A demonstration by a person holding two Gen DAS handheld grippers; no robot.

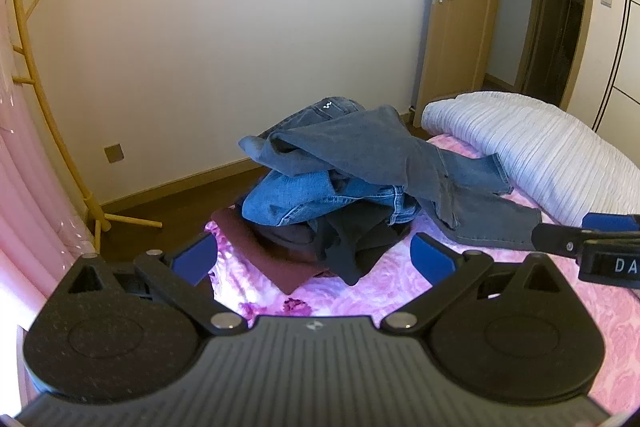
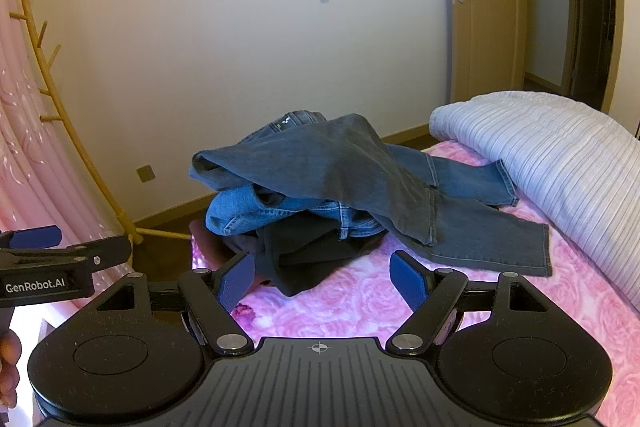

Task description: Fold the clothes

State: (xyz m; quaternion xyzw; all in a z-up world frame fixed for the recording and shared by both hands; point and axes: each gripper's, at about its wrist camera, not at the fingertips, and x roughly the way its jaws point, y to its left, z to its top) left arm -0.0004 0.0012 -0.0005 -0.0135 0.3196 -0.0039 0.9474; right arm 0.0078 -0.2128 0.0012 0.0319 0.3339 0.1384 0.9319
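Note:
A pile of clothes lies on the pink floral bed [image 1: 360, 291] [image 2: 360, 311]. Grey-blue jeans [image 1: 360, 143] [image 2: 328, 163] drape over the top, one leg stretched to the right. Lighter blue jeans [image 1: 304, 199] [image 2: 256, 211] lie under them, then a black garment [image 1: 348, 247] [image 2: 312, 255] and a maroon cloth [image 1: 264, 251]. My left gripper [image 1: 314, 259] is open and empty, just short of the pile. My right gripper [image 2: 324, 279] is open and empty in front of the black garment. Each gripper shows at the edge of the other's view.
A folded white-striped quilt [image 1: 532, 147] [image 2: 560, 163] lies on the bed to the right of the pile. A wooden coat stand [image 1: 44, 107] [image 2: 64, 131] and a pink curtain [image 2: 24, 147] stand at the left. A white wall and a door [image 2: 480, 7] are behind.

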